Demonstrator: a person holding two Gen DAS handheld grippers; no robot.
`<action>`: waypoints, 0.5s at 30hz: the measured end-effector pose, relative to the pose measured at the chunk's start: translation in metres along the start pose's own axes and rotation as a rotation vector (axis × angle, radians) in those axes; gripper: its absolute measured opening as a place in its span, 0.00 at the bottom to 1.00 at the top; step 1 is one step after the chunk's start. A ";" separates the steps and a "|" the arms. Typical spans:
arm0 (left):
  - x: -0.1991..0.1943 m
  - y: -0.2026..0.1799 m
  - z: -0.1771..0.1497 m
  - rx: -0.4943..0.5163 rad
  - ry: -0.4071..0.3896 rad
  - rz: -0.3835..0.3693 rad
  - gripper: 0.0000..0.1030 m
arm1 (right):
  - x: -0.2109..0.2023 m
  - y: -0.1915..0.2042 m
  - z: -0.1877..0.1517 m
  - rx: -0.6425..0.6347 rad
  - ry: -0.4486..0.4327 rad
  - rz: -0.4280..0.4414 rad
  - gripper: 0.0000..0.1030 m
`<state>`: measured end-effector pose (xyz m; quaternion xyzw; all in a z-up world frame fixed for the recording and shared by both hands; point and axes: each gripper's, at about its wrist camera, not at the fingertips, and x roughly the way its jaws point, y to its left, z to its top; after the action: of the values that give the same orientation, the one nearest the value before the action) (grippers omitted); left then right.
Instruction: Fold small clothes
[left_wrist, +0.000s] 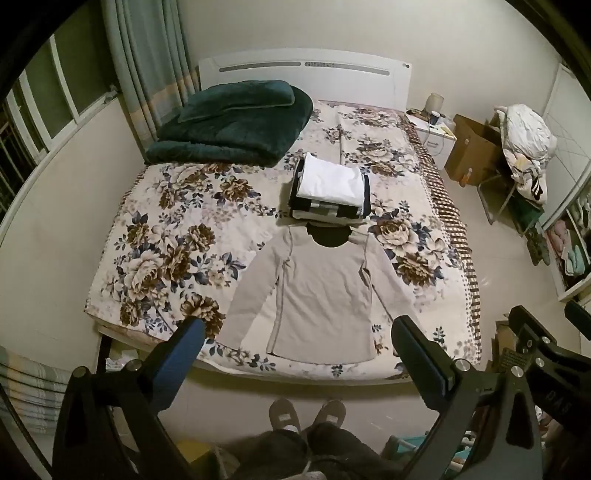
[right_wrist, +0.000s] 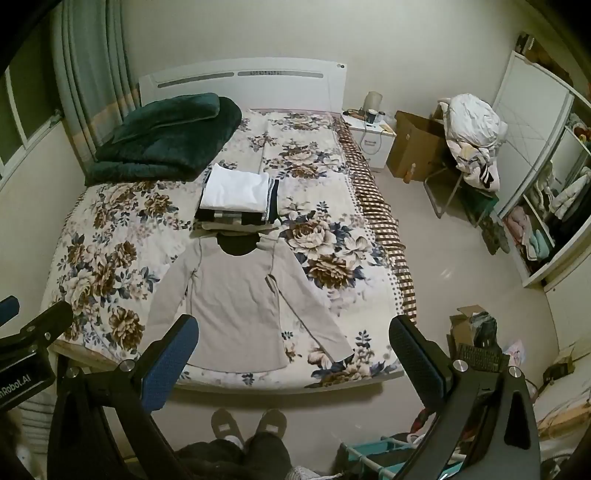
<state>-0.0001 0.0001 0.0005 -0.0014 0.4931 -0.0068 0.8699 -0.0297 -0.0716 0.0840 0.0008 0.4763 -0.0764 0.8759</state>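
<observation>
A pale grey long-sleeved top (left_wrist: 317, 295) lies spread flat on the bed (left_wrist: 155, 258), near the foot edge and roughly midway between the two long sides, its dark-lined neck opening pointing toward the headboard (left_wrist: 303, 70). Both sleeves angle outward and down toward the foot edge, with the hem just short of that edge.

Touching the collar on the headboard side sits a stack of folded clothes (left_wrist: 328, 192) (a white piece on top, dark and striped layers beneath). A folded dark green blanket (left_wrist: 229, 125) occupies the corner of the bed by the headboard and the curtained window side.

The left hand-held gripper (left_wrist: 297, 328) hangs in the air above the foot edge with its fingers spread wide, nothing between them. The right hand-held gripper (right_wrist: 293, 328) is likewise spread wide and empty, above the same edge, and the two sit close side by side; neither touches the top.

Below the foot edge the person's two slippered feet (left_wrist: 306, 413) stand on the floor. A white nightstand (left_wrist: 432, 138) stands beside the headboard, with a cardboard box (left_wrist: 472, 147) next to it.
</observation>
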 end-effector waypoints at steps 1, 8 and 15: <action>0.000 0.000 0.000 -0.001 0.001 0.000 1.00 | 0.000 0.000 0.000 0.001 0.000 0.000 1.00; 0.000 0.000 0.000 -0.001 -0.001 0.001 1.00 | -0.001 0.001 0.001 0.000 -0.002 0.000 1.00; 0.000 0.000 0.000 0.001 -0.003 0.002 1.00 | -0.003 0.002 0.002 0.001 -0.004 0.000 1.00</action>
<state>-0.0001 0.0000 0.0006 -0.0005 0.4920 -0.0059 0.8706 -0.0300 -0.0697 0.0875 0.0010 0.4746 -0.0766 0.8769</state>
